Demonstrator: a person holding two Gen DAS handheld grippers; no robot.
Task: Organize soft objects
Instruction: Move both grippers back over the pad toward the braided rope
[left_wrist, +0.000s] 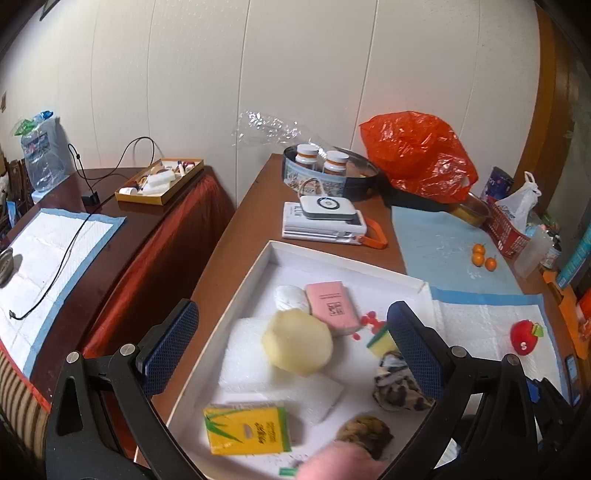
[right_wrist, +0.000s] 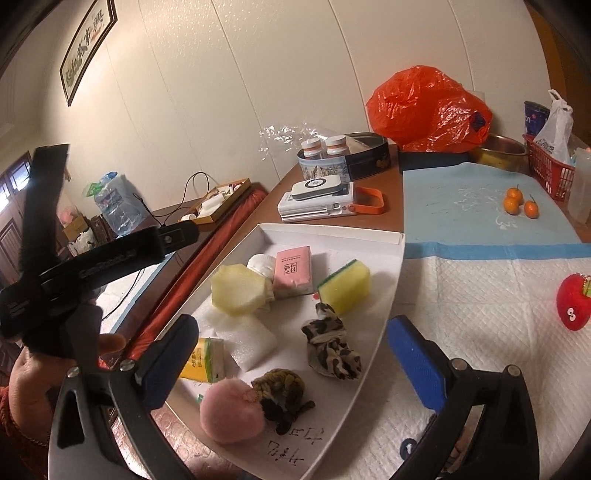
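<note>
- The left gripper (left_wrist: 291, 354) is hovering with jaws spread wide and holding nothing, over the shallow white cardboard tray (left_wrist: 334, 258).
- The right gripper (right_wrist: 291, 363) is likewise gaping and carrying nothing, above the tray's near end.
- Inside the tray, a pale yellow hexagonal sponge (right_wrist: 238, 290) is lying at 10 o'clock, touching a pink tissue pack (right_wrist: 293, 271); a leopard-print cloth (right_wrist: 330, 349) is sitting at centre, a fluffy pink pompom (right_wrist: 231, 411) at 6 o'clock.
- A red plush apple (right_wrist: 574, 301) is resting well apart at 3 o'clock on the white quilted pad (right_wrist: 480, 314).
- An orange plastic bag (right_wrist: 428, 107) is crowding the brown wooden table (left_wrist: 236, 236) at 1 o'clock, against the white panelled wall (left_wrist: 258, 66).
</note>
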